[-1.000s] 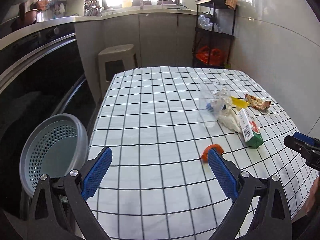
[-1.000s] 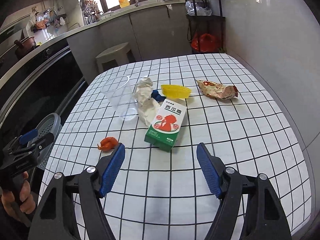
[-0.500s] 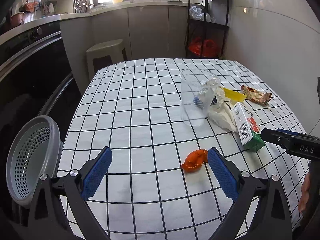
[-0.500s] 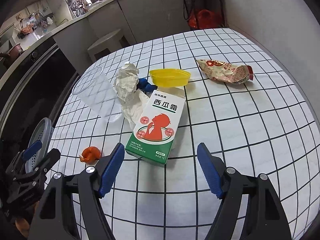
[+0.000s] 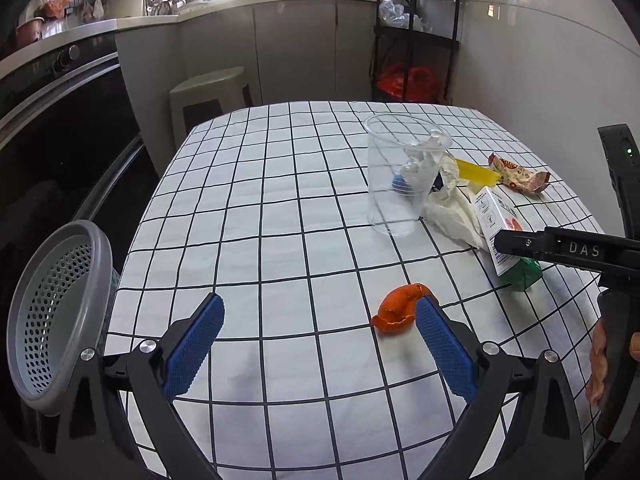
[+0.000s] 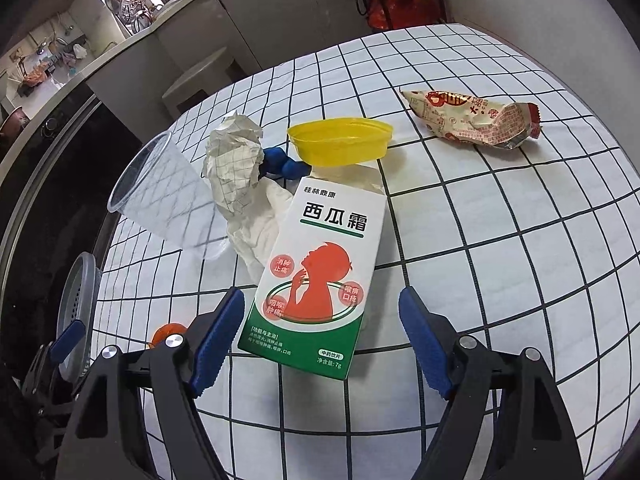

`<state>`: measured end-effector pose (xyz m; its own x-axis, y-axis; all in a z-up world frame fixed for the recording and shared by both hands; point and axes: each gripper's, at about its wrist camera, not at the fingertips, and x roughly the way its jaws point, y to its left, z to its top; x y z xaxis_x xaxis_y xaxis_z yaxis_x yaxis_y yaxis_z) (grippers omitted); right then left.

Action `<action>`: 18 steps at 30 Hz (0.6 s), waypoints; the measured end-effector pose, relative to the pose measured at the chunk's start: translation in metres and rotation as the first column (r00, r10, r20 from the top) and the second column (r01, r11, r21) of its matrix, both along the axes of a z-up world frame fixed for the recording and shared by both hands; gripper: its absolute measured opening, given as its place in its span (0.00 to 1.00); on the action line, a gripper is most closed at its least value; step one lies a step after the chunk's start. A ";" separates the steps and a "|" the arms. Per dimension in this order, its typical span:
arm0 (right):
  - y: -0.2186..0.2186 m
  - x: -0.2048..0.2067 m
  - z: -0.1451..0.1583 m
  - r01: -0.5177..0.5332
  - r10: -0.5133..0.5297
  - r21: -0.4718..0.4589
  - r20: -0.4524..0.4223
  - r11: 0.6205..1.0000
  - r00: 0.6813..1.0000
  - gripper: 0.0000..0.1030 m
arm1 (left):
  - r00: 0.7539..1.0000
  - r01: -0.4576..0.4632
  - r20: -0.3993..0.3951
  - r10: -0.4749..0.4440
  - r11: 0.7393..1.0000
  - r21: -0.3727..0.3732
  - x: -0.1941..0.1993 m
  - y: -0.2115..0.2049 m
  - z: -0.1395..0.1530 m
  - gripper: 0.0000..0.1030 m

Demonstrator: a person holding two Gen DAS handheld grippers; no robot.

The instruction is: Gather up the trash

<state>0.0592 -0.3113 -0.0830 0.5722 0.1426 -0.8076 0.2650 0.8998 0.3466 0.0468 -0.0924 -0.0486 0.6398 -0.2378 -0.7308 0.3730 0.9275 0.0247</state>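
Glossy flat rectangular carton (image 6: pixel 316 276) lies between ribbed jaws.

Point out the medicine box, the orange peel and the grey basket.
medicine box (image 6: pixel 316 276): right wrist view, on its printed front face.
orange peel (image 5: pixel 398 308): left wrist view, on its curled middle.
grey basket (image 5: pixel 52 316): left wrist view, on its perforated inner wall.

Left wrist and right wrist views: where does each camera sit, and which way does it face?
Left wrist: on the left hand-held gripper, looking across the checked table at the orange peel; its open blue fingers show, plus the right hand-held gripper.
Right wrist: on the right hand-held gripper, low over the medicine box; its open fingers show.
Shared: box, clear cup, peel, grey basket.
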 end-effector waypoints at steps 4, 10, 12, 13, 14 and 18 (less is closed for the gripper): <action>0.000 0.003 -0.003 0.007 -0.007 0.002 -0.003 1.000 1.000 0.74 | 1.000 -0.003 -0.018 0.003 1.000 -0.001 0.003 0.002 -0.004 0.92; 0.008 0.004 0.002 -0.012 0.013 -0.048 0.019 0.999 1.000 0.58 | 1.000 -0.004 -0.023 0.004 1.000 0.000 0.002 0.004 -0.005 0.92; 0.011 0.005 0.003 -0.018 0.019 -0.062 0.017 0.998 1.000 0.56 | 1.000 -0.004 -0.021 0.004 1.000 0.000 0.002 0.004 -0.005 0.92; 0.012 0.004 0.003 -0.020 0.021 -0.067 0.018 0.998 1.000 0.56 | 1.000 -0.003 -0.021 0.003 1.000 0.000 0.001 0.004 -0.005 0.92; 0.013 0.003 0.003 -0.024 0.025 -0.070 0.019 0.997 0.999 0.55 | 1.000 -0.003 -0.021 0.003 1.000 0.000 0.001 0.004 -0.005 0.92; 0.010 -0.005 0.009 -0.018 0.021 -0.075 0.044 0.997 0.999 0.52 | 1.000 0.000 -0.029 0.000 1.000 -0.002 0.001 0.001 -0.006 0.92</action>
<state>0.0544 -0.3016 -0.0744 0.6058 0.0946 -0.7899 0.2328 0.9283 0.2898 0.0482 -0.0913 -0.0548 0.6186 -0.2391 -0.7484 0.3731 0.9277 0.0119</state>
